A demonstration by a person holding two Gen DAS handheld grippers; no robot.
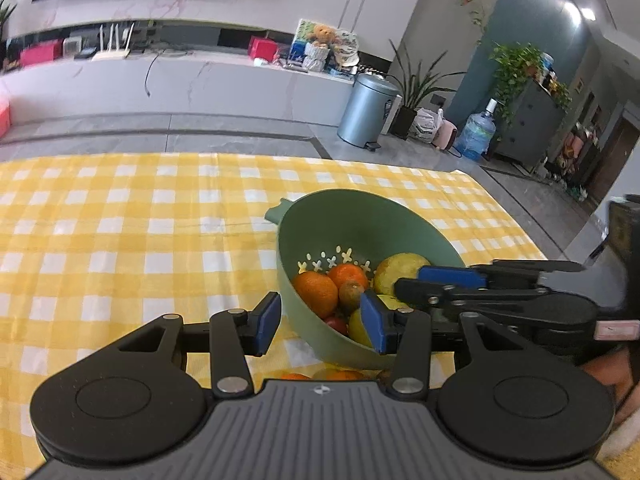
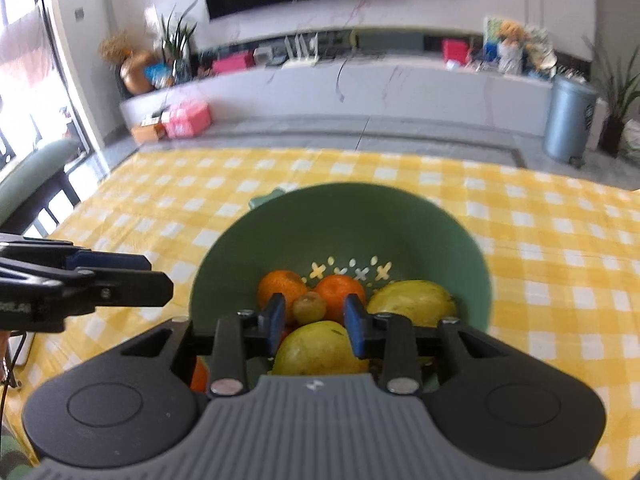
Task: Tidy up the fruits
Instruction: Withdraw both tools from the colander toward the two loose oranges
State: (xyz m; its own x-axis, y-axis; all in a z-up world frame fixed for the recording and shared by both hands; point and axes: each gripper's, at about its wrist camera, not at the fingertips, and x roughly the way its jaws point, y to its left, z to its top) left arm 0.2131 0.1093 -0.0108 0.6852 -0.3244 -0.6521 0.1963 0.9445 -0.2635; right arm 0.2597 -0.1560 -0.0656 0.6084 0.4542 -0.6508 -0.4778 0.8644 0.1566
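The green colander (image 2: 340,224) sits in the lower centre of both views on the yellow checked cloth (image 1: 120,220), and most of the fruit is already piled in it: two oranges (image 2: 282,286), a small brown kiwi (image 2: 309,307) and yellow-green mangoes (image 2: 412,300).

The right gripper (image 2: 316,326) hangs over the near rim with its blue pads spread apart; the nearest mango (image 2: 320,348) lies just below and between them, but I cannot tell whether they touch it. The left gripper (image 1: 320,316) is also open and empty, one pad outside the bowl wall and one over the fruit.

To my eye the risk is the pile itself. The fruits are round and smooth-skinned, heaped on a sloping plastic wall, so a nudge from either pad could roll one out over the rim. The colander looks light, and a push on its wall might slide it across the cloth or tip it. The two grippers also sit near each other at the lower right of the left view and could knock together.

At the bottom edge of the left view, more orange fruit (image 1: 336,375) peeks out beside the bowl, so the job looks unfinished.
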